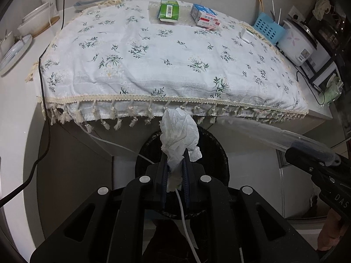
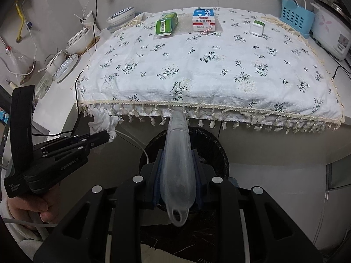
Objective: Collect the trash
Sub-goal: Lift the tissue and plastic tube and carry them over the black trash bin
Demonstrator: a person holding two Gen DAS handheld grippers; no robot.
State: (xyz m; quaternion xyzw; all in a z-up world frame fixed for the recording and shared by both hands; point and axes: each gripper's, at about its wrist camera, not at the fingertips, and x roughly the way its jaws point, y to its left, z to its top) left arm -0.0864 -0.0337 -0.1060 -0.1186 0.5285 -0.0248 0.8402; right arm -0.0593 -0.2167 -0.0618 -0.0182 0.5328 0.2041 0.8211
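here the black bin [image 1: 182,175] sits directly under both loads, below the cloth's fringe. the left gripper [image 1: 175,171] has its fingers closed on a crumpled tissue [image 1: 178,135]; the right gripper [image 2: 176,171] clamps a clear plastic piece [image 2: 178,153] pointing toward the surface.

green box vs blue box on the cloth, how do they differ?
The green box is green with a barcode facing up; the blue box is blue and white with a red band. The green box sits left and skewed; the blue box sits right and squarer to the view. Both lie flat near the cloth's far edge, untouched.
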